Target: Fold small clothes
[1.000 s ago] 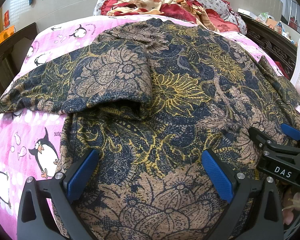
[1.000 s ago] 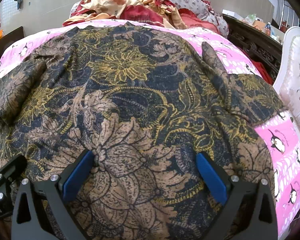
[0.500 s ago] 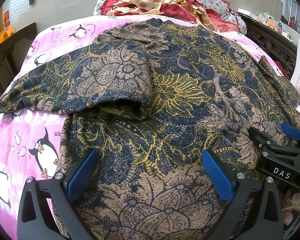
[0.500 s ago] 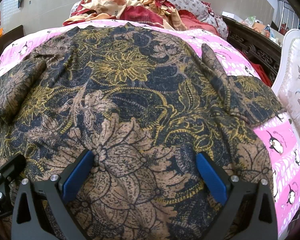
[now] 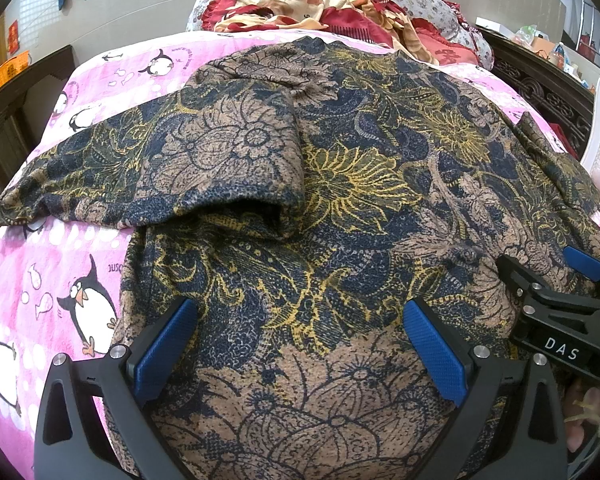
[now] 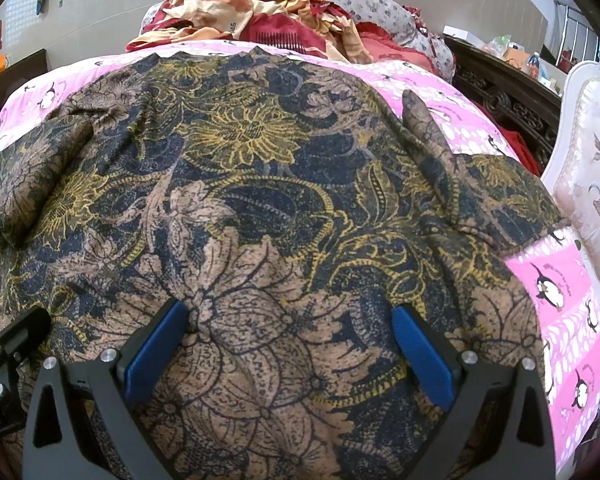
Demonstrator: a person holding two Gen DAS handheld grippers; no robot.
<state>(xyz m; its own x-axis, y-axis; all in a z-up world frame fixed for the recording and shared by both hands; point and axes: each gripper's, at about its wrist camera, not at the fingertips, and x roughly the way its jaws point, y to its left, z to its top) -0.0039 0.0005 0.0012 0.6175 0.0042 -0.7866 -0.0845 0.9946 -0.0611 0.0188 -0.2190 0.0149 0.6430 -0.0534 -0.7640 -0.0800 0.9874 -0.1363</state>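
Observation:
A dark blue, tan and yellow floral garment lies spread on the pink penguin bedspread; it also shows in the right wrist view. Its left sleeve is folded in over the body. The other sleeve lies along the right side. My left gripper is open, jaws wide over the near hem. My right gripper is open over the hem further right; it also shows in the left wrist view.
A heap of red and cream bedding and a floral pillow lie at the head of the bed. A dark carved bed frame and a white upholstered chair stand to the right. A wooden rail stands to the left.

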